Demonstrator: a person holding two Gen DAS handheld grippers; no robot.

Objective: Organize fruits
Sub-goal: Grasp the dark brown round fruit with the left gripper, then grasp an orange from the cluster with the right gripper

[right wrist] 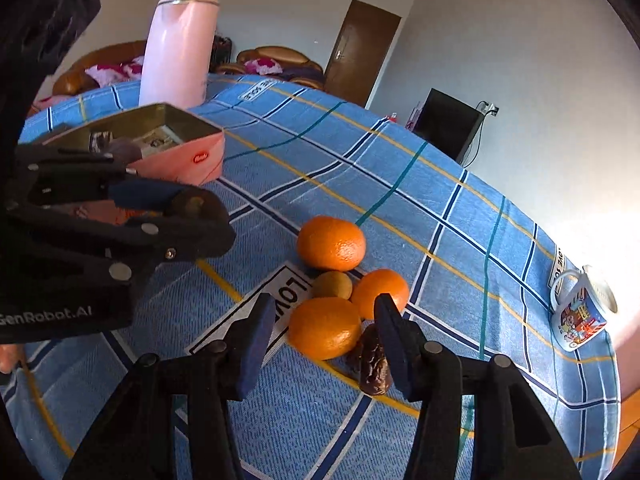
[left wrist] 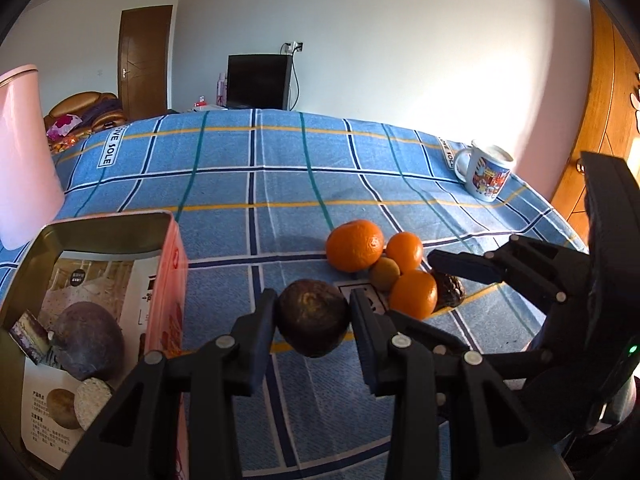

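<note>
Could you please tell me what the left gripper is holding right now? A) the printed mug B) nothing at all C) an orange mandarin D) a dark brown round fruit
D: in the left wrist view the left gripper has its pads pressed on either side of a dark brown round fruit, while the mandarins lie on the checked cloth beyond.

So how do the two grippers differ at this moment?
The left gripper is shut on a dark round fruit, lifted near the open tin. The right gripper is open, empty, its fingers either side of an orange on the cloth. Both are black and point downward.
</note>
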